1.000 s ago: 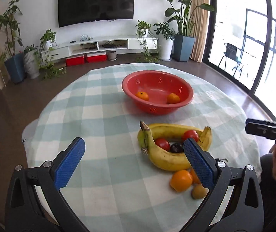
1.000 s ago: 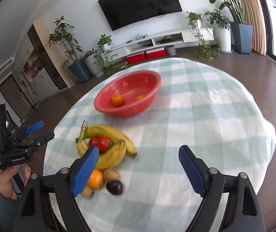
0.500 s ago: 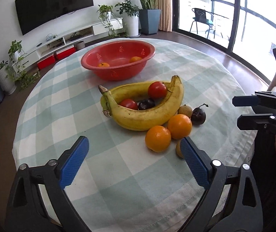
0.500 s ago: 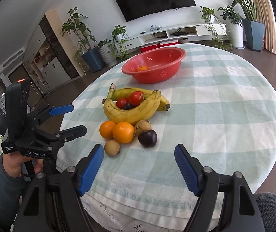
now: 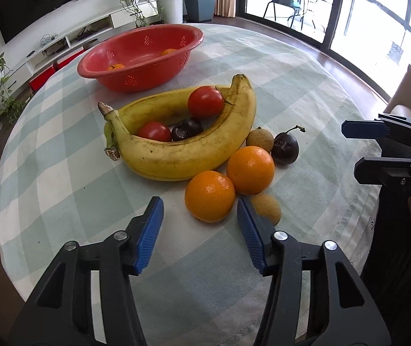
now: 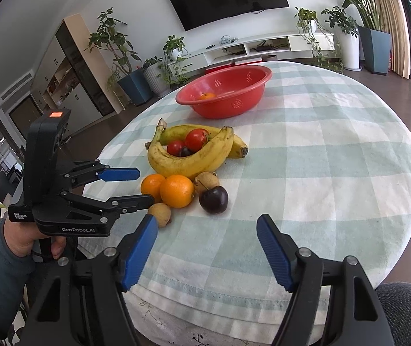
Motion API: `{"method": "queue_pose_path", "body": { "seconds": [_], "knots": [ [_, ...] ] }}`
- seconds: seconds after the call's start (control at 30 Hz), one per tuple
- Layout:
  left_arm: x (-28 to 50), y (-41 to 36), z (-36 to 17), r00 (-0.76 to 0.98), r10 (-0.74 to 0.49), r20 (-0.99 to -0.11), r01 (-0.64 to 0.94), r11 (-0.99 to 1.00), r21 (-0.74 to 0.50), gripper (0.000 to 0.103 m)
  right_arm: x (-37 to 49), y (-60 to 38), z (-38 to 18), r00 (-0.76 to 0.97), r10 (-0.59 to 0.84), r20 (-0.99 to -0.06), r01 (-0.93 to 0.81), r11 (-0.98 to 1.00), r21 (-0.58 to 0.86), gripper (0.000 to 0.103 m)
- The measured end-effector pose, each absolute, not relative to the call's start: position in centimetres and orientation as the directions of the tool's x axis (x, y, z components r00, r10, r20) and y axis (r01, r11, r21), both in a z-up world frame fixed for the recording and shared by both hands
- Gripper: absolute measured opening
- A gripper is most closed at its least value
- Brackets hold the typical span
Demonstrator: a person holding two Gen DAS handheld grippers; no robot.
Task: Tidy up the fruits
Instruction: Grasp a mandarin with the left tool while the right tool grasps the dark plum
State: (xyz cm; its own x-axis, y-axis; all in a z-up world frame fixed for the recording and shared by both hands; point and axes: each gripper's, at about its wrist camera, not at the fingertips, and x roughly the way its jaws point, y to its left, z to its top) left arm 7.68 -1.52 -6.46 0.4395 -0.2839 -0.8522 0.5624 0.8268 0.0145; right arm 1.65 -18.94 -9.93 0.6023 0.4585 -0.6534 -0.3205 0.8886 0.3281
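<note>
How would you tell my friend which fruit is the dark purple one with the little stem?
Find the big yellow banana curving in front of the red bowl on the checked tablecloth. Just off its tip, past two oranges, sits the dark purple fruit. It is the only dark round fruit outside the banana's curve, beside a small brown fruit, with a thin stem.

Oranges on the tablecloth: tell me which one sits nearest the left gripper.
The nearer orange, just ahead of the left gripper, whose jaws are closing but not touching it. The other orange lies behind it, beside the banana.
</note>
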Motion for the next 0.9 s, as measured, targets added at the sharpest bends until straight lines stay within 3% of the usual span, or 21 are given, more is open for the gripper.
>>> {"method": "queue_pose_path", "body": {
  "seconds": [0.9],
  "knots": [
    [8.8,-1.5,-7.7,0.431,-0.350,-0.831,0.539,0.839,-0.074,0.035,1.7,-18.6,-10.5,0.591,0.453,-0.667,-0.323,0.891,0.319,0.073]
  ]
}}
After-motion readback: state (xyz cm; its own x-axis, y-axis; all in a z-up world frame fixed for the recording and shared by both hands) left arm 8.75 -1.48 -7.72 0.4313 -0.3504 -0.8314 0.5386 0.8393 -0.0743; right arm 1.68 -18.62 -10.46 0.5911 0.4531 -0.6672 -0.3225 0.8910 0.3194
